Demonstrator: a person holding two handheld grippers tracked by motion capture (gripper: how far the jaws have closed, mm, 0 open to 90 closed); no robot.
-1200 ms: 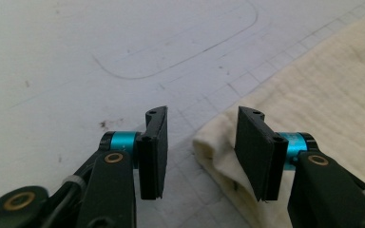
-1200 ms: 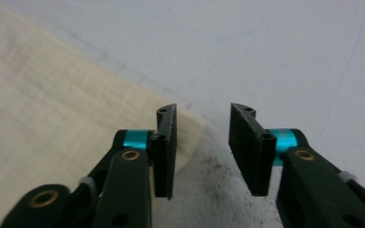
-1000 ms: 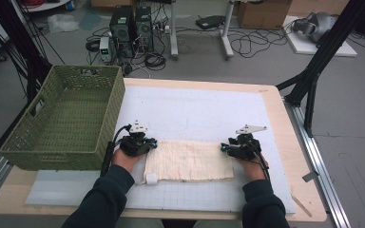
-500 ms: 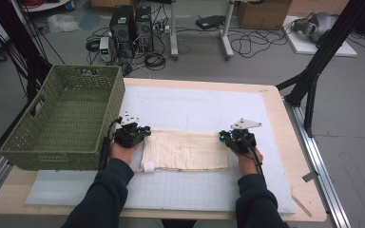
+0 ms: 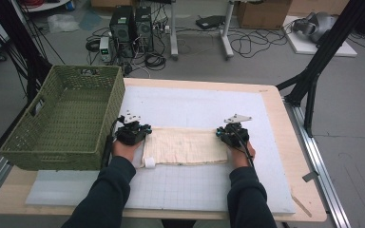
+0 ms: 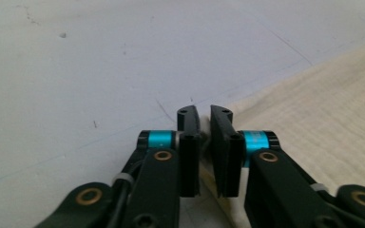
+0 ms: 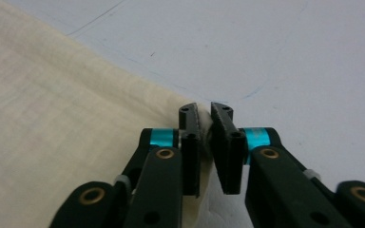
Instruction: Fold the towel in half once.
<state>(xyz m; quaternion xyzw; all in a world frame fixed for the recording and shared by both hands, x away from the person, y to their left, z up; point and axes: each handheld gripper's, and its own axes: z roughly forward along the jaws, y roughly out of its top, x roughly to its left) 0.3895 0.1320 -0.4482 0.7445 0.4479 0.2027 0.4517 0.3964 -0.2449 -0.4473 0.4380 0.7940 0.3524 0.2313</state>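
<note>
Cream folded woven cloth (image 5: pixel 184 147) lies across the middle of the white gridded mat (image 5: pixel 185 190), well short of its edges. Left gripper (image 5: pixel 134 131) and right gripper (image 5: pixel 229 134) have just been opening, jaws a narrow slit apart with cloth edge between, unpinched. Good practice is to release both ends evenly, without dragging the fold, near the green wicker basket (image 5: pixel 62 123).

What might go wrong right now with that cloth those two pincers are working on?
The left gripper and right gripper have just been opening a little, each with a narrow gap at an end of the folded cream cloth. Whether either pinches the fabric is unclear, so an edge might slip out and the fold could sag. A small white tag pokes out at the near left corner and may end up skewed. The green basket sits close by the left hand, so a sideways move could bump it.
</note>
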